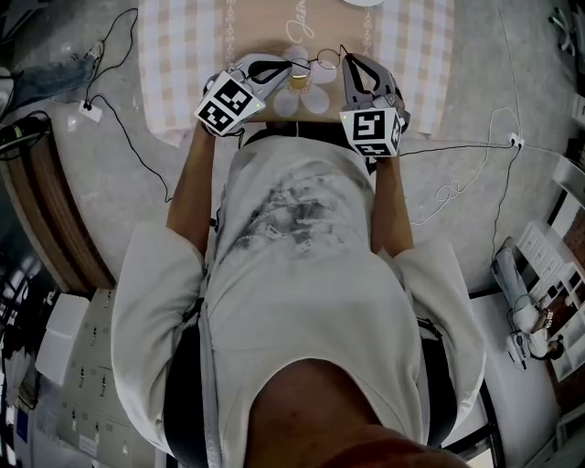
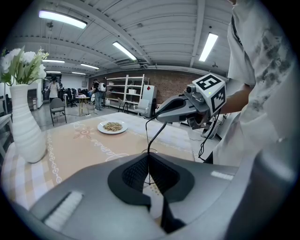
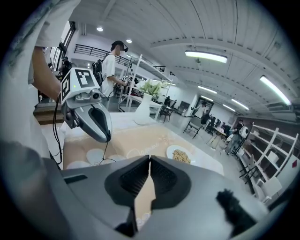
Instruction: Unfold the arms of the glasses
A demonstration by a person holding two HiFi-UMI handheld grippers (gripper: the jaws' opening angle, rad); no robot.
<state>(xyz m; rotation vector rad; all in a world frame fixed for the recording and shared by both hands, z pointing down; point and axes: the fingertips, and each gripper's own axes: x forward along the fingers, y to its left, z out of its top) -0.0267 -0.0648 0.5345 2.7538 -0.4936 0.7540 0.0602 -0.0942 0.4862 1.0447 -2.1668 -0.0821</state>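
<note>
We see the glasses point(image 1: 320, 60) off the desk point(image 1: 183, 64), strung between the two sets of jaws. The left gripper point(image 2: 149, 157) has its jaws nearly together on thin black wire, a lens rim point(image 2: 149, 152) just ahead of their tips. From there one arm point(image 2: 153, 133) rises ahead and to the right into the tip of the right gripper point(image 3: 149, 160), whose jaws are closed to a slit. Cursive writing runs along the beige runner point(image 1: 265, 23), but we cannot read the word. Each cube point(image 1: 227, 102) carries black-and-white square markers. Both forearms point(image 1: 187, 183) reach forward from the body, grippers tilted down and angled towards each other. Beyond the jaws stand a plate point(image 2: 112, 126) and a vase point(image 2: 26, 131).
</note>
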